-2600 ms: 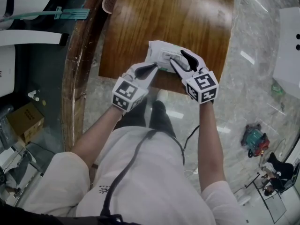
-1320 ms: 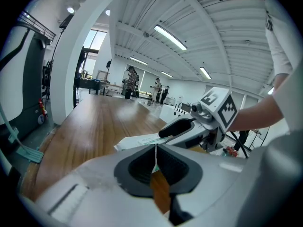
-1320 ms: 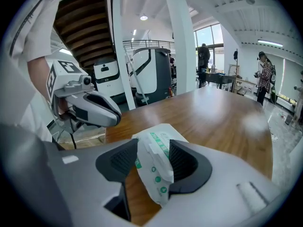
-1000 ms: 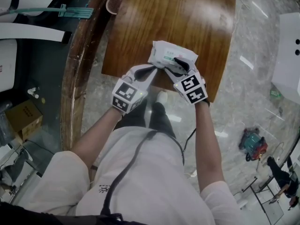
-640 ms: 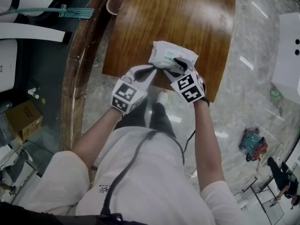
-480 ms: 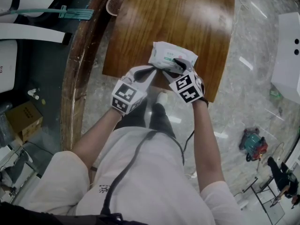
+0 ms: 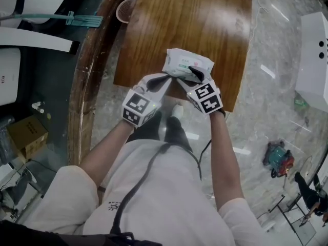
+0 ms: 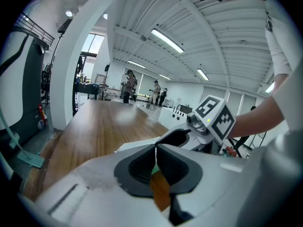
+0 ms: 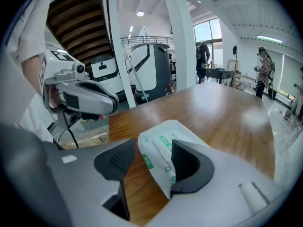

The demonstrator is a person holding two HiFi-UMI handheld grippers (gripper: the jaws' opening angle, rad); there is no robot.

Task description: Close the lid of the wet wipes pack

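The white wet wipes pack (image 7: 184, 60) with green print lies near the front edge of the wooden table (image 7: 195, 19). Its top flap looks flat in the right gripper view. My left gripper (image 7: 165, 78) is at the pack's near left corner, its pads (image 8: 142, 164) pressed together on the thin edge of the pack (image 8: 135, 145). My right gripper (image 7: 193, 75) is at the near right corner. The right gripper (image 9: 152, 148) is open, its jaws have just been widening, and the corner of the pack (image 9: 161, 141) lies between them untouched.
The table's front edge runs just under both grippers, with marble floor and my legs below. A small pale cup (image 7: 124, 9) stands at the table's far left corner. A white cabinet (image 7: 313, 50) is on the right and a green-handled tool (image 7: 77, 19) on the left.
My right gripper has drawn back from over the pack's top to its near right corner and rolled slightly. The left gripper and the pack have stayed put.
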